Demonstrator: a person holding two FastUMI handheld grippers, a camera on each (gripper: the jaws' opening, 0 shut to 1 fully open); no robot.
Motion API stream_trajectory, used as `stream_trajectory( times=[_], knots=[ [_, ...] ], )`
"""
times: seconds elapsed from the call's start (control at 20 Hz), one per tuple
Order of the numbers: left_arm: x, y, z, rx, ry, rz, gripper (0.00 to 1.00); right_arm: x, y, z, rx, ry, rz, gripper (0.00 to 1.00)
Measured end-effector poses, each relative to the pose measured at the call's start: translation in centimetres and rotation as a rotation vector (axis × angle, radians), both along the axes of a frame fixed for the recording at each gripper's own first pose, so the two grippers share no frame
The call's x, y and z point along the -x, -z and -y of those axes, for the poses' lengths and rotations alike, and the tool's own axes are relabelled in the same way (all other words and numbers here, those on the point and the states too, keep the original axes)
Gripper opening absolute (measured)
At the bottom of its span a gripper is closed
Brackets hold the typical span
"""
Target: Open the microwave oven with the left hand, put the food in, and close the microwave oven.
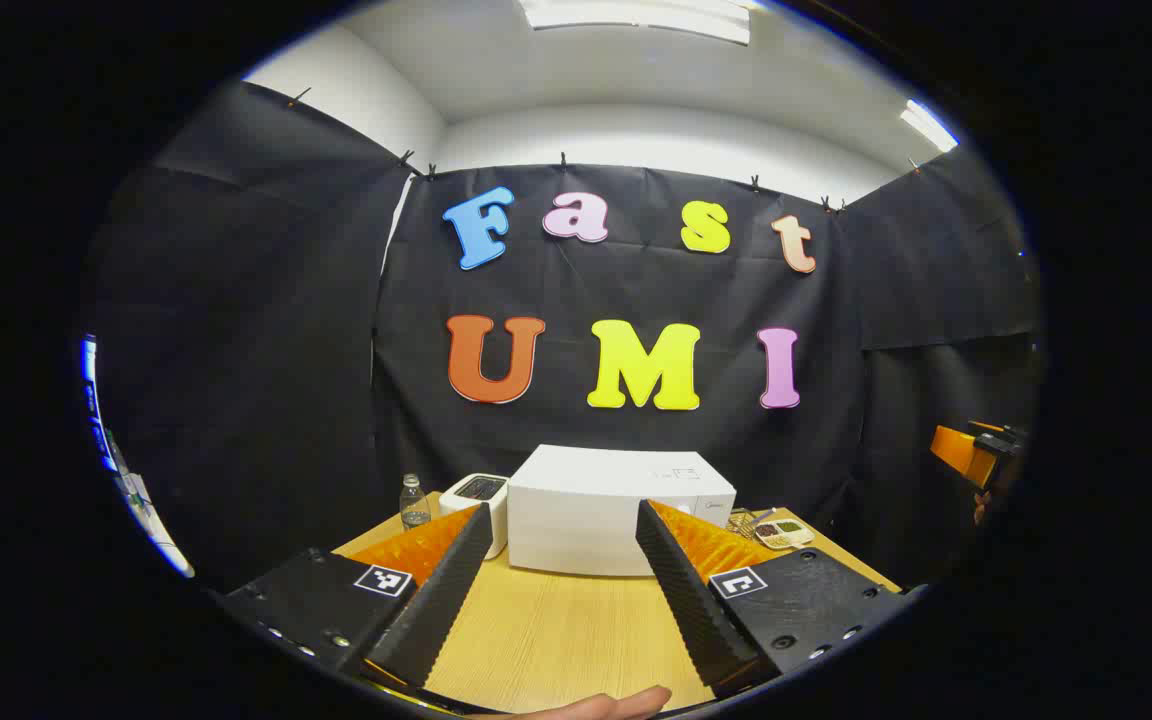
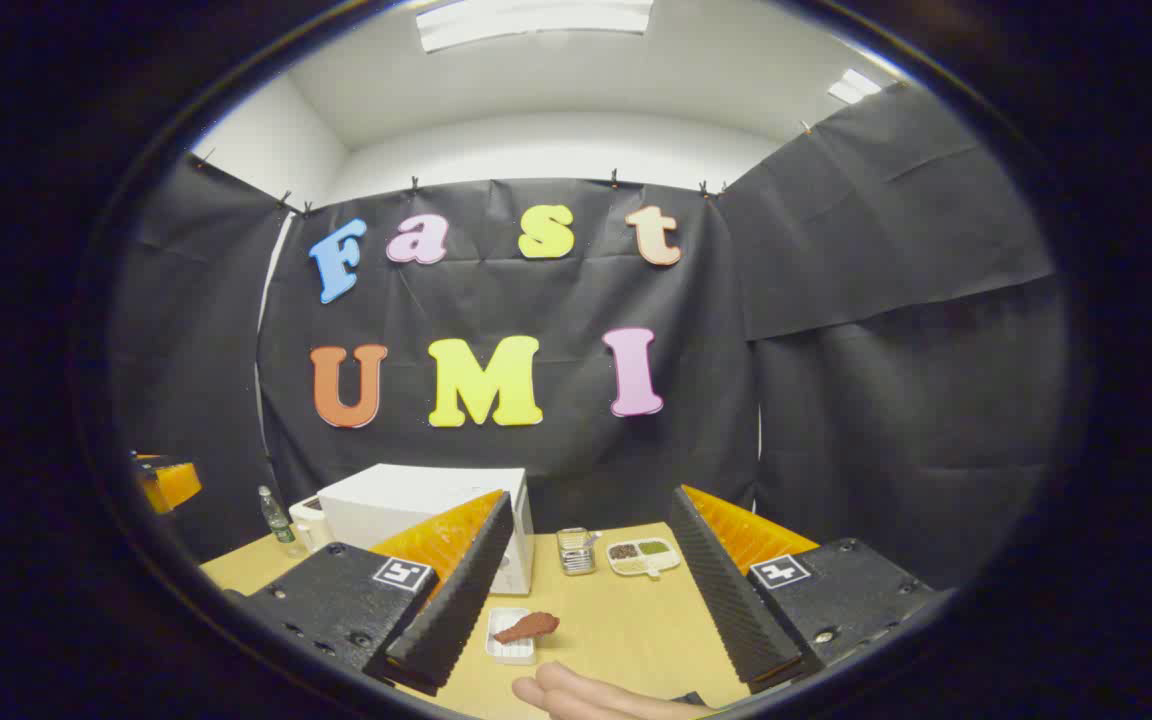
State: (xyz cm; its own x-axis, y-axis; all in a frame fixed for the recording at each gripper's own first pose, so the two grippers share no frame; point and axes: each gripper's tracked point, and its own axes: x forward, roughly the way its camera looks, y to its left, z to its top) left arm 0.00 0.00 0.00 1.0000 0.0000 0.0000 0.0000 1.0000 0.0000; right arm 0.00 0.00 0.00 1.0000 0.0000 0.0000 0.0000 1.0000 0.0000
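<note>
Left gripper (image 1: 561, 585): fingers spread wide, holding nothing, raised above the near part of the surface (image 1: 556, 630) and facing the microwave oven (image 1: 616, 510).
Right gripper (image 2: 586, 590): fingers likewise apart and empty, above the near edge of the surface, with the food to the left of centre between its fingers in the right gripper view.
Microwave oven: a white, smooth, box-shaped appliance toward the far edge of the surface, door shut; no handle can be made out from here.
Food (image 2: 528, 627): a reddish-brown, drumstick-like piece lying on a small white rectangular dish (image 2: 512, 640), near the front edge of the surface, in front of the oven's right end.
Other items: a white toaster (image 1: 476, 492) and a clear water bottle (image 1: 414, 503) left of the oven; a divided condiment tray (image 2: 643, 556) and a small metal holder (image 2: 574, 550) to its right.
Materials: pale wood-grain surface; ribbed black finger pads backed by orange plastic.
Step in hand: the start, judging by the shut door and untouched food.
Risks: the smooth door may give the ribbed pads little purchase, so a pull could slip or drag the light oven forward; the shallow dish could tip and drop the food if pinched at one rim.
</note>
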Motion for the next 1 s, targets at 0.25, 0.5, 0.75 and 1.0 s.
stream_trajectory(
  times=[0.25, 0.5, 0.75, 1.0],
  knots=[
    [0.5, -0.6, 2.2, 0.022, 0.075, 0.027, 0.92, 0.5, -0.2, 0.6, 0.028, 0.027, 0.004, 0.91],
    [0.7, -1.2, 2.7, -0.015, 0.066, 0.052, 0.92, 1.3, -1.0, 0.4, 0.029, 0.016, 0.023, 1.0],
    [1.2, -2.5, 2.7, -0.024, 0.051, 0.075, 0.92, 1.3, -1.5, 0.5, 0.043, 0.02, 0.04, 1.0],
    [1.2, -3.3, 2.8, 0.002, 0.052, 0.098, 0.92, 1.1, -1.6, 0.4, 0.05, 0.012, 0.04, 0.91]
  ],
)
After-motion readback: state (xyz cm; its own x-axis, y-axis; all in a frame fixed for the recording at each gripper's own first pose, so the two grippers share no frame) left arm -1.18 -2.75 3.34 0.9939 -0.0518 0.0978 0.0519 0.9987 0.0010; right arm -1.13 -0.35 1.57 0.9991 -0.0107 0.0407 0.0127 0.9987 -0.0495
